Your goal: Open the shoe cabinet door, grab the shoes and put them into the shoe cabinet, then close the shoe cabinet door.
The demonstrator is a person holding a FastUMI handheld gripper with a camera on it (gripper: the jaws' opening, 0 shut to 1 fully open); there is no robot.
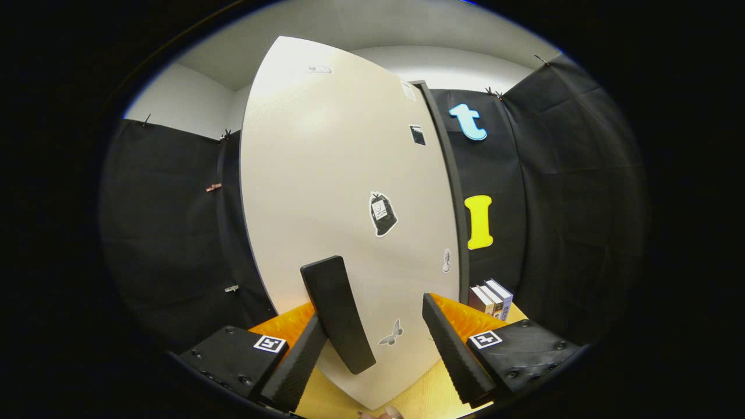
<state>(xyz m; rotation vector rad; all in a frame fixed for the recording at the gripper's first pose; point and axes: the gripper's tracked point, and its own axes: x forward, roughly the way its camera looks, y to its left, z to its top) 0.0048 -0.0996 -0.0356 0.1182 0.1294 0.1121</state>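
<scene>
Directly ahead: pale cabinet door point(343, 192), long axis upright, dotted with small stickers point(382, 213), its face turned toward the camera and blocking off whatever lies behind. Black bar handle point(337, 311) mounted low on it, leaning a little off upright, just inside the left finger. Gripper point(378, 349) spread wide around the handle, not pressing on it; three books point(492, 298) upright beyond the right finger.

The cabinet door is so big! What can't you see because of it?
- Inside of the cabinet: hidden behind the shut-looking cabinet door, gripper view.
- Shoes: not to be made out here.
- Stickers: too small to read.
- Books: partly cut off by the door's edge.
- Gripper: fingers open around the black handle, contact unclear.
</scene>
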